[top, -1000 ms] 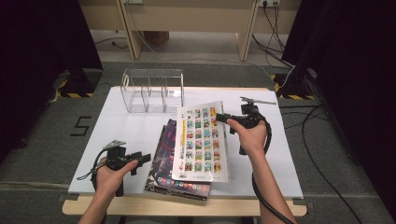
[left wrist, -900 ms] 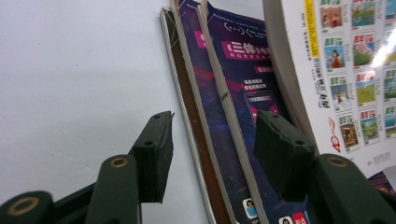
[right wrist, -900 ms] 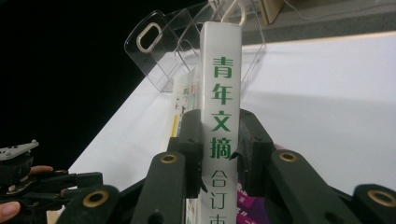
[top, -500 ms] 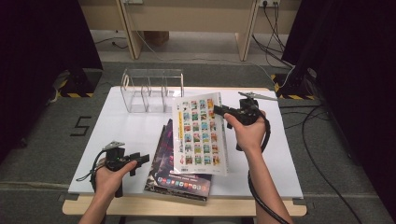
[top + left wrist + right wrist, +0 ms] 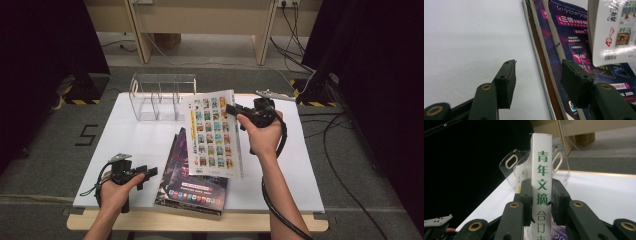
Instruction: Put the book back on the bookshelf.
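A white book (image 5: 212, 132) with a grid of small cover pictures hangs tilted above the table, its spine (image 5: 541, 170) with green characters clamped in my right gripper (image 5: 235, 112) (image 5: 541, 205). Its lower corner (image 5: 614, 30) hovers over a stack of purple-covered books (image 5: 192, 187) (image 5: 569, 45) lying flat. My left gripper (image 5: 147, 174) (image 5: 537, 77) rests low by that stack's left edge. Its jaws have just opened a little wider and stand open, with the stack's edge in line between them farther off and nothing touched.
A clear acrylic divider rack (image 5: 160, 95) (image 5: 511, 165) stands at the back left of the white tabletop (image 5: 125, 135). Cables trail on the floor to the right. Dark curtains flank both sides.
The right hand has raised the white book off the purple stack and tipped it more upright, moving it slightly toward the rack. The left hand has stayed put.
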